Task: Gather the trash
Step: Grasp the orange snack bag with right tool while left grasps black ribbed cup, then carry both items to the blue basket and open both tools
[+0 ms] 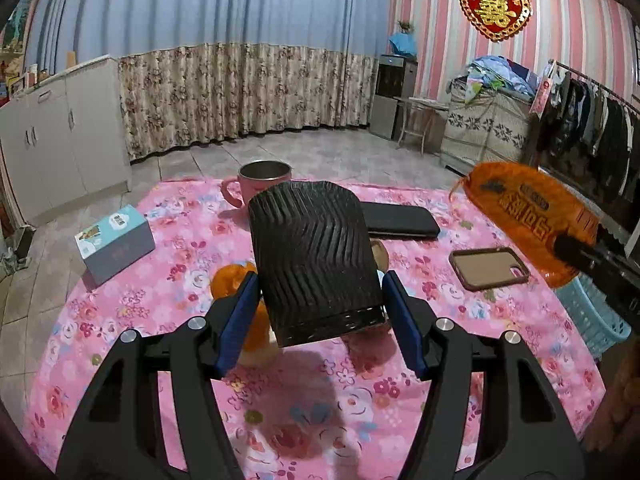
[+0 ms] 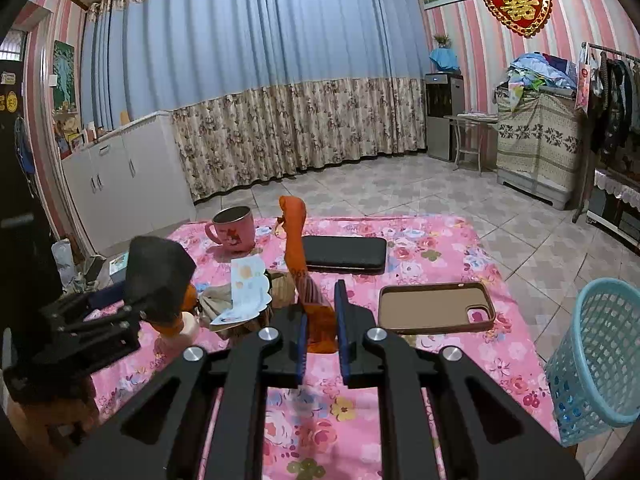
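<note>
- Left wrist view: left gripper (image 1: 318, 312) clamps a black ribbed cup (image 1: 312, 256) between its blue pads, lifted clear of the pink floral cloth (image 1: 460, 360). Tilted, base toward camera; probably trash being carried.
- Orange peel (image 1: 230, 280) and scraps lie on the cloth just beneath the cup.
- Off to the right, the right gripper pinches an orange snack wrapper (image 1: 528, 216).
- Right wrist view: right gripper (image 2: 322, 332) closed tight on the wrapper, which stands upright between its jaws.
- Blue mesh bin (image 2: 600, 360) stands beside the cloth at right, the likely drop point; nothing over it yet.
- Pink mug (image 2: 236, 232), phone case (image 2: 436, 304), dark wallet (image 2: 344, 254): keepers, I judge.
</note>
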A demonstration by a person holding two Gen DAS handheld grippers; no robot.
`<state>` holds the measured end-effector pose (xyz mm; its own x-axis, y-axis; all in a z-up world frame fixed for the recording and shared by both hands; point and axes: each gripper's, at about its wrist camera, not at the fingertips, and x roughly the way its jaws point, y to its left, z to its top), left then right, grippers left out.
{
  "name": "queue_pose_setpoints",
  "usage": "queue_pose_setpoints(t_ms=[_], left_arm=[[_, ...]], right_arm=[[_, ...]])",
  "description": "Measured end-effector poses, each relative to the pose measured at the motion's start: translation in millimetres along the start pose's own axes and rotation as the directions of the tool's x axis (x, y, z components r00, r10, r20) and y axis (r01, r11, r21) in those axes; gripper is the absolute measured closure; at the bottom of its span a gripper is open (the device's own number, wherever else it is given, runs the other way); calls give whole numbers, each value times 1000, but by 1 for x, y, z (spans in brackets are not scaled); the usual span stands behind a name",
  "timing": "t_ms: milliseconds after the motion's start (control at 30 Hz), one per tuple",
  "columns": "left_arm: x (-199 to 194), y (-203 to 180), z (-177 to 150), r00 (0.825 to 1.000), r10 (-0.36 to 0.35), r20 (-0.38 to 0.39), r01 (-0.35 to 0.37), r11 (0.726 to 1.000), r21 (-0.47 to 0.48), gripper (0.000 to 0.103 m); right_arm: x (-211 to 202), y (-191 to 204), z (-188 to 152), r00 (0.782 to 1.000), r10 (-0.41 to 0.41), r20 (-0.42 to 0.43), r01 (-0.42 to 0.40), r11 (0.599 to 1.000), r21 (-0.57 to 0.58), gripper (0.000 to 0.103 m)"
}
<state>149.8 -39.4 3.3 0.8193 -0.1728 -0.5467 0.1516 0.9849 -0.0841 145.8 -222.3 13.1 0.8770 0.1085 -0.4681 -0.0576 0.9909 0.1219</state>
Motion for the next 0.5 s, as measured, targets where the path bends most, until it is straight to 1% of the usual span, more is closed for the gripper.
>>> queue_pose_setpoints(t_ms=[133, 300, 400, 500], left_arm=[[3, 0, -2, 1000, -6, -13, 6, 1000, -1, 41], [4, -6, 4, 1000, -8, -7, 8, 1000, 5, 41], [5, -14, 10, 1000, -14, 2, 13, 1000, 16, 42], [5, -36, 19, 999, -40, 14, 39, 998, 39, 41]], right_arm=[[1, 1, 0, 1000, 3, -6, -3, 1000, -11, 91], [-2, 0, 3, 1000, -12, 0, 12, 1000, -5, 91], [-9, -12, 7, 999, -30, 16, 30, 999, 15, 91], [-25, -35, 15, 997, -59, 52, 56, 996, 64, 91]])
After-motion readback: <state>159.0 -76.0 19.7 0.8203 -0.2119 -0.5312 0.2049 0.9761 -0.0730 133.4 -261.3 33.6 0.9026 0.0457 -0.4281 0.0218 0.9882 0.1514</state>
